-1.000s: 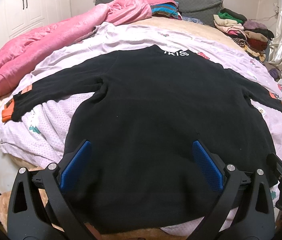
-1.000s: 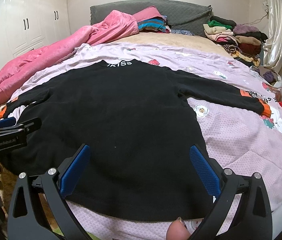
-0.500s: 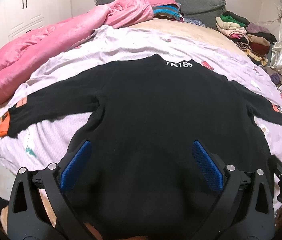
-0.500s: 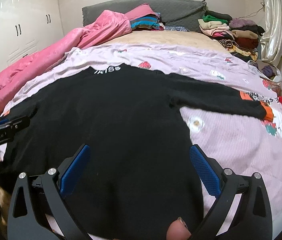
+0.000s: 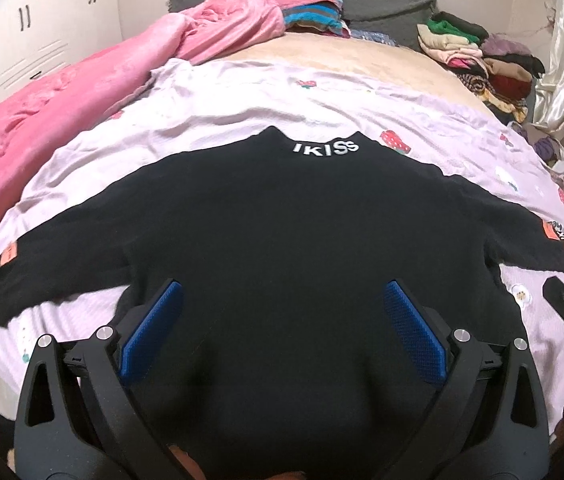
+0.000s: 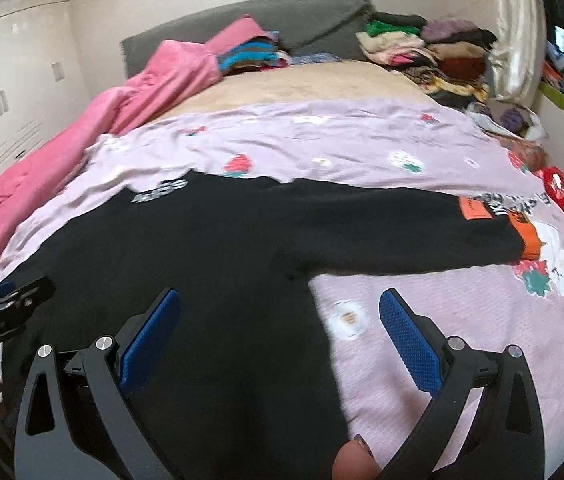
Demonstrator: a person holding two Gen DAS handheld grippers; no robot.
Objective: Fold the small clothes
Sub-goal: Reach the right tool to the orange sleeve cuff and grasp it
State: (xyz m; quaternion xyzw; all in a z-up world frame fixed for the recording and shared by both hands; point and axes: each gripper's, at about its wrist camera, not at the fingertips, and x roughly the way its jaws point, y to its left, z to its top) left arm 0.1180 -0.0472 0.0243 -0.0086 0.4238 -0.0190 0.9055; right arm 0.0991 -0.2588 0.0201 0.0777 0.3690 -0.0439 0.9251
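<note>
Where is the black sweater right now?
The black sweater lies spread flat on the lilac sheet under both open grippers, sleeves out to either side, with the pink blanket to its left.
</note>
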